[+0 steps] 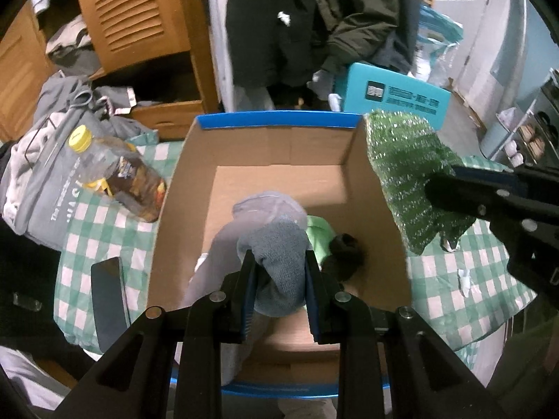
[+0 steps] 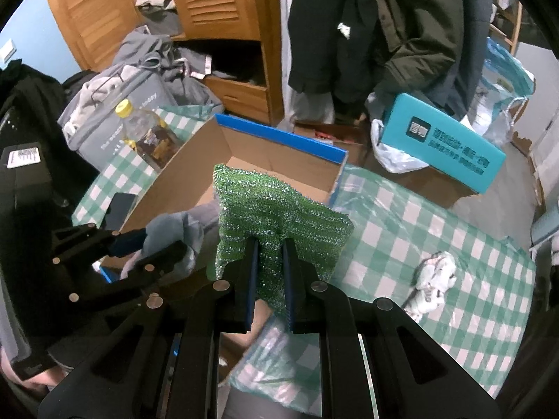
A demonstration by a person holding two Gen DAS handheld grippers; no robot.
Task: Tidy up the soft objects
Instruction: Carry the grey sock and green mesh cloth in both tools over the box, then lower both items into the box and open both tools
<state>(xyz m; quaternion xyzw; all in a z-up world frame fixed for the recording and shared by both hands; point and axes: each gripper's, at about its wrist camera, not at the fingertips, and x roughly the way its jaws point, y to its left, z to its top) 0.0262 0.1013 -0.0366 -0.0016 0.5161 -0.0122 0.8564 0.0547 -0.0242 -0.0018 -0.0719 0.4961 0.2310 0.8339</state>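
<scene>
An open cardboard box (image 1: 279, 150) with a blue rim stands on the green checked cloth; it also shows in the right wrist view (image 2: 195, 174). My left gripper (image 1: 279, 262) is shut on a grey sock (image 1: 283, 244) and holds it over the box. A light green item (image 1: 319, 234) and a dark item (image 1: 344, 251) lie inside. My right gripper (image 2: 270, 244) is shut on a glittery green cloth (image 2: 276, 209), held just right of the box; the cloth also shows in the left wrist view (image 1: 408, 174).
A plastic bottle (image 1: 118, 171) with a yellow cap lies left of the box by a grey bag (image 1: 45, 188). A dark phone (image 1: 108, 300) lies on the cloth. A white crumpled item (image 2: 433, 279) lies at the right. A teal box (image 2: 443, 146) stands behind.
</scene>
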